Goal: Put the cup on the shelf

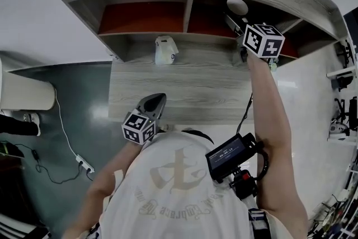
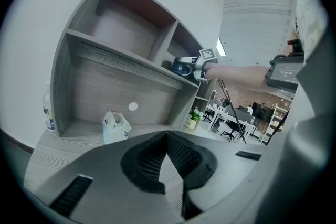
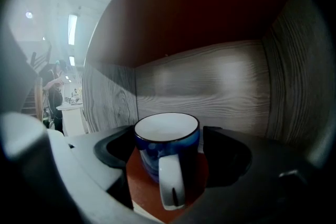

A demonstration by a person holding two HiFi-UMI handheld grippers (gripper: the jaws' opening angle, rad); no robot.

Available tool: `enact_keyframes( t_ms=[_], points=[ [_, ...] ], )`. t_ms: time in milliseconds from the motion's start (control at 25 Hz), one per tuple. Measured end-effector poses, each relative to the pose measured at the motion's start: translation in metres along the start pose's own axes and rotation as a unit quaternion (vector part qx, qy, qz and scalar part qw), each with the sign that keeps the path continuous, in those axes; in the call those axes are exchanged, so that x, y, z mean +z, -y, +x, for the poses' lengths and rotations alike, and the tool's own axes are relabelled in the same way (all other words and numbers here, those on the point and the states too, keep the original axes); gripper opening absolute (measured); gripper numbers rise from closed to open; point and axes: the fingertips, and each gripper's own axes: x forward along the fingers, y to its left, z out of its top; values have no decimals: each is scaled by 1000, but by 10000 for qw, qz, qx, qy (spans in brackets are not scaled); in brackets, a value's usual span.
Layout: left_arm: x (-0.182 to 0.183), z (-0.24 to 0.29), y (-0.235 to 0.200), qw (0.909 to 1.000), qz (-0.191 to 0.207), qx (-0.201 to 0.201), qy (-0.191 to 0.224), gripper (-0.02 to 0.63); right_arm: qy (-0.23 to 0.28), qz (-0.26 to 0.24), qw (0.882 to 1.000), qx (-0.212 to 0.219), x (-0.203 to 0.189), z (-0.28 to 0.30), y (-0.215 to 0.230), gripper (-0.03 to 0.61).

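Note:
A blue cup (image 3: 167, 148) with a white inside and a white handle turned toward the camera stands upright on the red floor of the shelf's (image 1: 188, 12) upper right compartment. My right gripper (image 3: 168, 157) is reached into that compartment with one jaw on each side of the cup; a thin gap shows at the cup's right side, so the jaws stand open. The head view shows the cup (image 1: 237, 5) just beyond my right gripper (image 1: 235, 22). My left gripper (image 1: 154, 102) hangs low over the desk, shut and empty, its tips (image 2: 168, 136) meeting.
A white plastic bag (image 1: 166, 50) sits on the wooden desk (image 1: 184, 92) under the shelf, also seen as the bag (image 2: 115, 126). A bottle (image 2: 49, 113) stands at the shelf's left end. The upper left compartment (image 1: 142, 17) holds nothing. A power strip (image 1: 84, 165) lies on the floor.

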Motion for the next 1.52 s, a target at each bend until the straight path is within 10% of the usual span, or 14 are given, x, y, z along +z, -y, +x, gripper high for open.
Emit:
enact_keyframes(
  t_ms=[520,1520],
  points=[
    [1,14,15,9996,128,-231,-77,2,165,-110,9998,91,3,-27,-3,402],
    [27,51,66,9947,521,-888,-78,2,730,276,9966,268,-28,-125,-4,60]
  ],
)
